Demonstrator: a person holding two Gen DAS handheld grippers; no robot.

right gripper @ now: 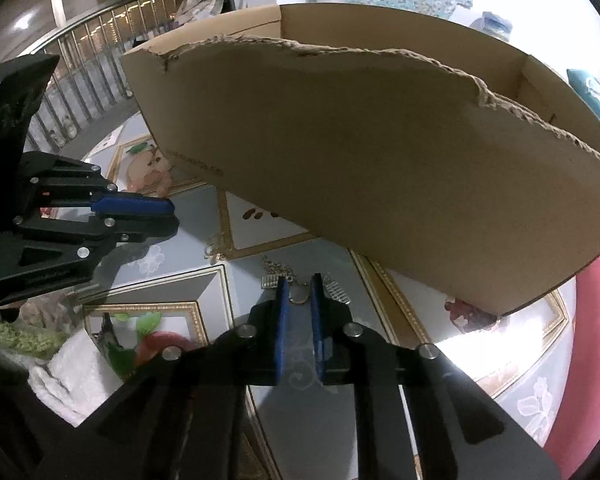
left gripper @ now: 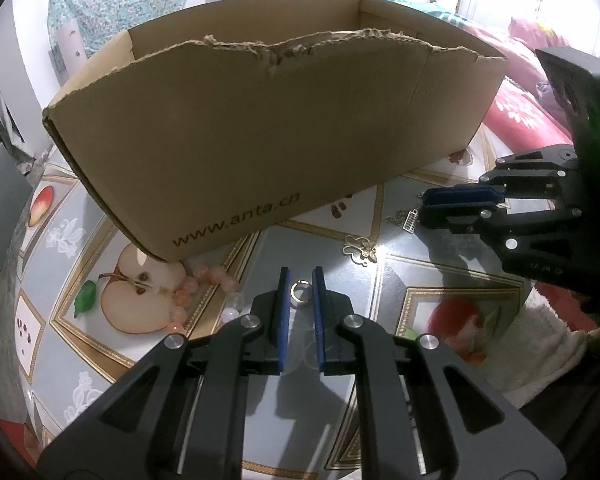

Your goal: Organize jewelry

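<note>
In the left wrist view my left gripper hovers low over the table with its jaws a little apart around a gold ring lying between the tips. A gold butterfly brooch lies just beyond, right of it. My right gripper is also slightly open, its tips on either side of a silver necklace pendant with chain and small grid charms. The right gripper shows in the left wrist view beside a charm. The open cardboard box stands right behind both.
A pink bead bracelet lies by the box's near corner at left. The table has a fruit-patterned cloth. A white towel lies at right, red bedding beyond. The left gripper shows in the right wrist view.
</note>
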